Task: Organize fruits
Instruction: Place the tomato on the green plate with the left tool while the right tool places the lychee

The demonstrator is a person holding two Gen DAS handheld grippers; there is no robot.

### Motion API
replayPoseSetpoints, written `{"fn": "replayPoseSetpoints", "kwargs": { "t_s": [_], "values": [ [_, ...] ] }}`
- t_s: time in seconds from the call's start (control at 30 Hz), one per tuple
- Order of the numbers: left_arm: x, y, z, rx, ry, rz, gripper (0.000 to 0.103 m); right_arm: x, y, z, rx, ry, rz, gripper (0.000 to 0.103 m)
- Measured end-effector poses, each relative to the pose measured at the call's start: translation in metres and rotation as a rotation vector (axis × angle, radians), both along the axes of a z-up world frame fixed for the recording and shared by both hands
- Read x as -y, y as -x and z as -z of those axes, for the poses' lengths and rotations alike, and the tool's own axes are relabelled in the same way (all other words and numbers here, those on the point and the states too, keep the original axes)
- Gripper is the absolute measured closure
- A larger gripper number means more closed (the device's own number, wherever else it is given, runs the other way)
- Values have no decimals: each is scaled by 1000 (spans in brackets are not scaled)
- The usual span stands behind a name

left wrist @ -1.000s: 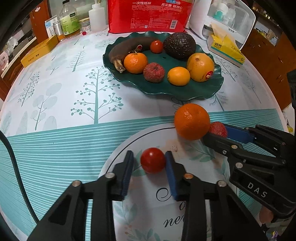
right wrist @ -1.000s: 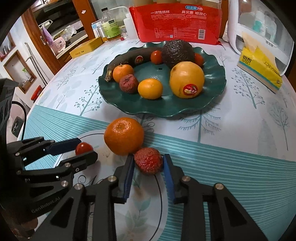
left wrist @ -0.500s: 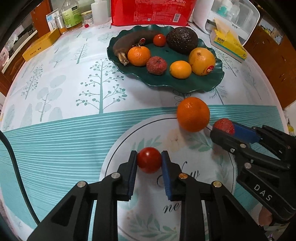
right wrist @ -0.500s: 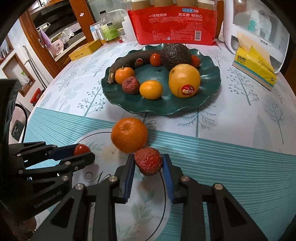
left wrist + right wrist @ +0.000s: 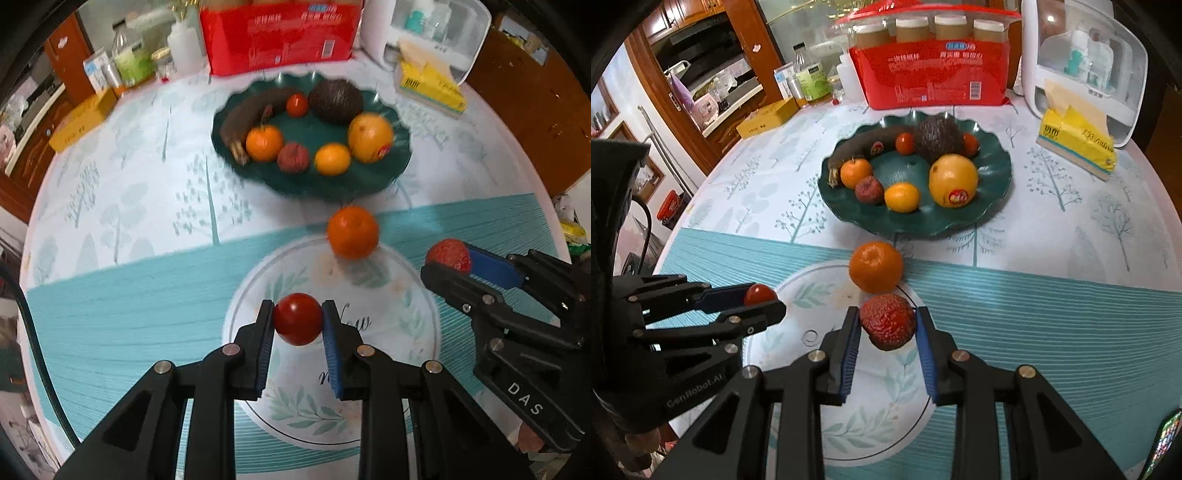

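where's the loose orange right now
The orange sits alone on the tablecloth, just in front of the green plate. In the right wrist view it lies just beyond the lychee held by the right gripper.

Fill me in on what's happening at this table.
A person is sorting fruit with two handheld grippers. The left gripper is shut on a cherry tomato, and the right gripper on a red lychee. One orange sits on the tablecloth just short of the green plate, which already holds other fruit.
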State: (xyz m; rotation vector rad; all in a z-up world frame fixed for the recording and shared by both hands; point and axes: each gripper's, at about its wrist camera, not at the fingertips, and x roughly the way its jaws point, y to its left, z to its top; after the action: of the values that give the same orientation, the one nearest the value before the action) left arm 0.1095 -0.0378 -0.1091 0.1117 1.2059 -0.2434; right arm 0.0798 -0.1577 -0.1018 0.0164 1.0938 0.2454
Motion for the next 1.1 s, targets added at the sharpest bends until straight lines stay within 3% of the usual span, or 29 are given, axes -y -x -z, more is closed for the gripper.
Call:
{"fn": "replayPoseSetpoints", "kwargs": {
  "t_s": [0.4, 0.6, 0.77, 1.1],
  "values": [
    [-8, -54, -109, 203, 14, 33, 79, 4, -44, -121, 207, 18, 6, 73],
    [-8, -100, -132, 257, 11, 5, 79, 1, -93, -157, 275, 31, 12, 73],
    [-8, -138, -121, 242, 16, -23, 79, -1, -133, -134, 220, -5, 6, 73],
    [0, -191, -31, 84, 16, -47, 79, -4, -169, -27, 7, -7, -1, 73]
  ]
}}
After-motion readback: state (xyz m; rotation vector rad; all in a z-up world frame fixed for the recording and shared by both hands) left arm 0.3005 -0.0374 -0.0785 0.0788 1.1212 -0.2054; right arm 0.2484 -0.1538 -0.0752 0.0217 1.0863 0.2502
